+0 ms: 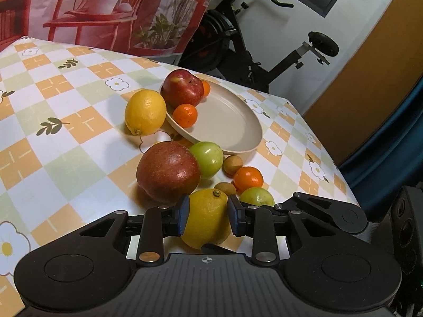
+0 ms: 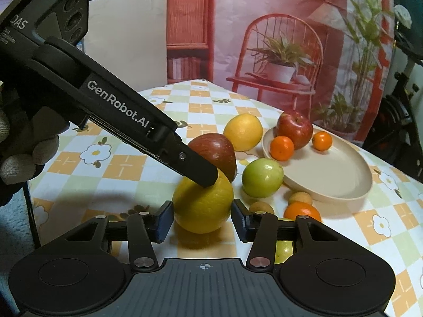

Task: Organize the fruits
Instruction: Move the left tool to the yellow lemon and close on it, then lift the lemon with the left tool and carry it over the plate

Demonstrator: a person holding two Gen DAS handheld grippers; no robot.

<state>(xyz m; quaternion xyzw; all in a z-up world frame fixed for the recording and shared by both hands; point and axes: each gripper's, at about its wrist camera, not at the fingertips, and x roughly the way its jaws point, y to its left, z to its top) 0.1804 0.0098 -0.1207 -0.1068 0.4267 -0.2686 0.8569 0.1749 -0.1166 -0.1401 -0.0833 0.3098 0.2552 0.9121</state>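
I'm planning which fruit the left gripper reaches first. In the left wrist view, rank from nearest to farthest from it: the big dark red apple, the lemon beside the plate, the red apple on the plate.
1. Big dark red apple, on the cloth, just ahead-left of the left gripper.
2. Lemon beside the plate, farther back, left of the plate.
3. Red apple on the plate, at its far end.

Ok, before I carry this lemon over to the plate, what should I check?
1. Left gripper shut on the lemon: ok.
2. Right gripper pressing the lemon: cannot tell; its jaws flank it.
3. Bare room on the plate: ok.
4. Low path to the plate clear: not ok; the near red apple and a green fruit lie between.
5. Lemon lifted off the tablecloth: cannot tell.
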